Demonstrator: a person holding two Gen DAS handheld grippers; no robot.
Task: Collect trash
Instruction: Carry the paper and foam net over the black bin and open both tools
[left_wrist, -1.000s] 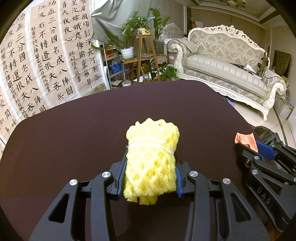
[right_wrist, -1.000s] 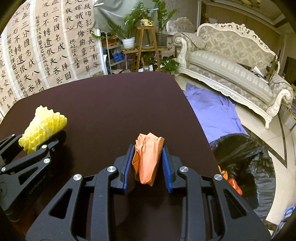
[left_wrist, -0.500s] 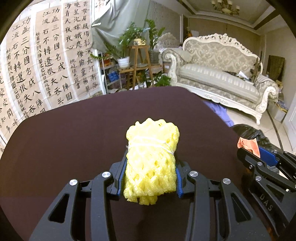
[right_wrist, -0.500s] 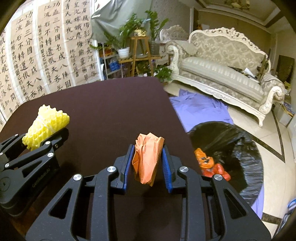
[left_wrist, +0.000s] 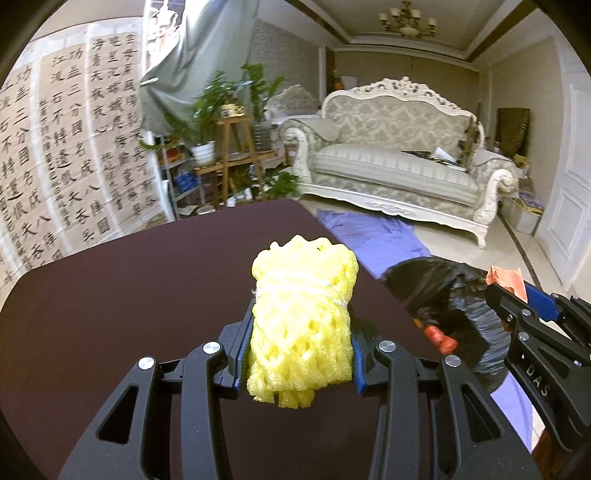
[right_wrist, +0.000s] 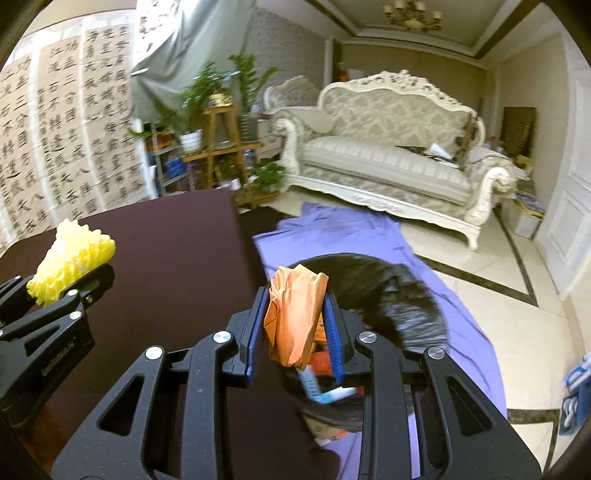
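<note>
My left gripper is shut on a yellow foam fruit net, held above the dark table. In the right wrist view the same yellow net and the left gripper appear at the left. My right gripper is shut on a crumpled orange paper and hangs past the table's right edge, over the open black trash bag on the floor. The left wrist view shows the right gripper with the orange paper beside the black bag. Orange and blue litter lies inside the bag.
The bag stands on a purple cloth spread over the tiled floor. An ornate white sofa lines the far wall. A wooden plant stand with potted plants and calligraphy sheets stand behind the table.
Both grippers moved right and slightly up with their loads. The right gripper went from over the table to over the trash bag; the bag came into the left wrist view.
</note>
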